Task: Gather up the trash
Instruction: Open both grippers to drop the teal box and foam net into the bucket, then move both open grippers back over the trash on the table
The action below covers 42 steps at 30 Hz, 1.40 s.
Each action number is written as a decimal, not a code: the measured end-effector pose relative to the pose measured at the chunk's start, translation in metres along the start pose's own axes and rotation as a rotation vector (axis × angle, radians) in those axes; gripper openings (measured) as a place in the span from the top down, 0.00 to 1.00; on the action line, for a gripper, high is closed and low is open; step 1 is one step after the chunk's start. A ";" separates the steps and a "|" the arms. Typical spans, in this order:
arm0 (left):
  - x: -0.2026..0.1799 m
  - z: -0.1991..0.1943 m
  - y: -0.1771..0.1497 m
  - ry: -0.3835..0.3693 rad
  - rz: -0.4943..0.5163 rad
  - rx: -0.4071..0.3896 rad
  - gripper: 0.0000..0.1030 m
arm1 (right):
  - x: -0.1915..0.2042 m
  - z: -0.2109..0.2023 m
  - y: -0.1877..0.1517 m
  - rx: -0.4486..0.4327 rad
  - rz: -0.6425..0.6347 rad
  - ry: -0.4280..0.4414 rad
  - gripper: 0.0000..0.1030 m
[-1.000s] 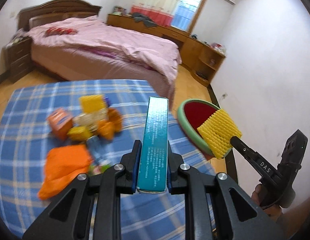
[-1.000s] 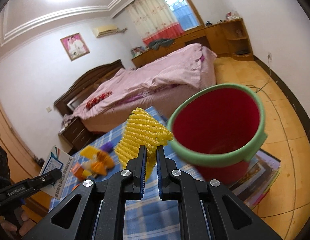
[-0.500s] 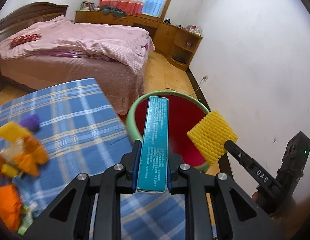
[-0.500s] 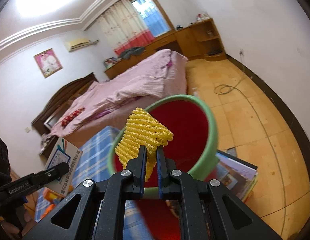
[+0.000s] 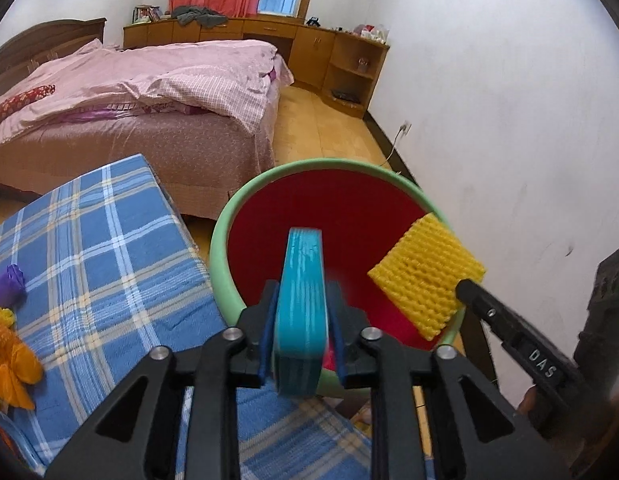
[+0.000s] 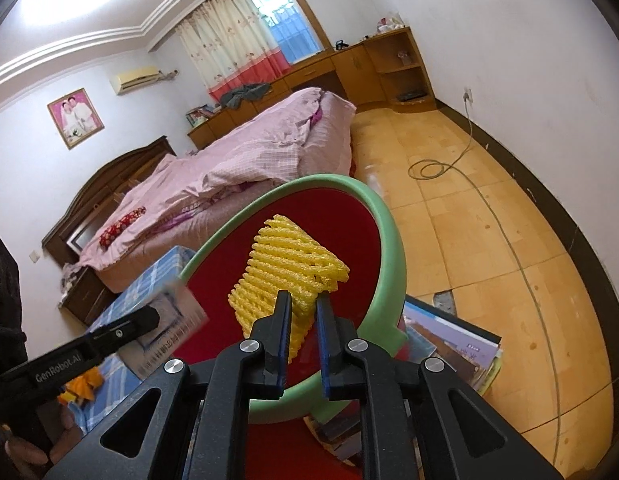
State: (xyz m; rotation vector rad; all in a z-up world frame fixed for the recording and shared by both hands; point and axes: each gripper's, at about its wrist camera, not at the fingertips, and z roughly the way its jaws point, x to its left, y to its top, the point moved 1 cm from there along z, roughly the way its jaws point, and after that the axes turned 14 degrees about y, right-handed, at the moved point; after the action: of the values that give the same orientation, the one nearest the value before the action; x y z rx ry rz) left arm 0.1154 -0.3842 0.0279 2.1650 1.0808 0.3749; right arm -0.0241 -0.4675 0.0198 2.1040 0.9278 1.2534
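Note:
A red bin with a green rim (image 5: 221, 240) stands just past the table's edge. My left gripper (image 5: 302, 286) hangs over its mouth and its jaws are opening. The teal box (image 5: 303, 256) between them is blurred, with a gap at the right pad. In the right wrist view the same box (image 6: 169, 328) shows its white side at the left gripper (image 6: 149, 316). My right gripper (image 6: 302, 296) is over the bin (image 6: 393, 248) too. Its jaws are starting to open but still touch the yellow foam net (image 6: 293, 256). From the left wrist view, the net (image 5: 425, 276) sticks up from the right gripper (image 5: 469, 286).
A blue plaid cloth (image 5: 109, 248) covers the table, with orange, yellow and purple scraps (image 5: 9, 352) at its left edge. The bin sits on a stack of magazines (image 6: 449, 344). A cable (image 6: 489, 208) runs over the wooden floor. A pink bed (image 5: 149, 80) lies behind and a white wall is at right.
Both grippers swung from above the table to over the bin's mouth. The left jaws have widened and the teal box is slipping down. The right jaws stand slightly wider around the net.

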 end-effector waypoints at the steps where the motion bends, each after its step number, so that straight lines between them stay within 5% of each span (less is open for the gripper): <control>1: 0.001 0.001 0.000 0.001 -0.005 0.003 0.63 | -0.001 0.001 0.000 -0.004 -0.005 -0.015 0.86; 6: 0.005 0.007 -0.002 -0.010 -0.034 0.013 0.62 | -0.006 0.004 0.000 -0.001 -0.002 -0.028 0.74; 17: 0.008 -0.016 -0.003 -0.007 -0.060 -0.006 0.61 | -0.009 -0.011 -0.001 -0.013 0.033 -0.027 0.70; 21: 0.009 -0.032 -0.008 0.001 -0.067 -0.013 0.61 | -0.004 -0.023 -0.003 -0.026 0.032 -0.007 0.52; 42: 0.080 -0.131 -0.063 0.130 -0.171 -0.060 0.57 | 0.051 -0.051 -0.038 0.095 0.032 0.105 0.46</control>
State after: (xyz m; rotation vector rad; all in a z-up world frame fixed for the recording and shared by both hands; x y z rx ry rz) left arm 0.0590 -0.2365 0.0765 2.0007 1.2999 0.4683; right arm -0.0631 -0.3998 0.0430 2.1502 1.0212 1.3719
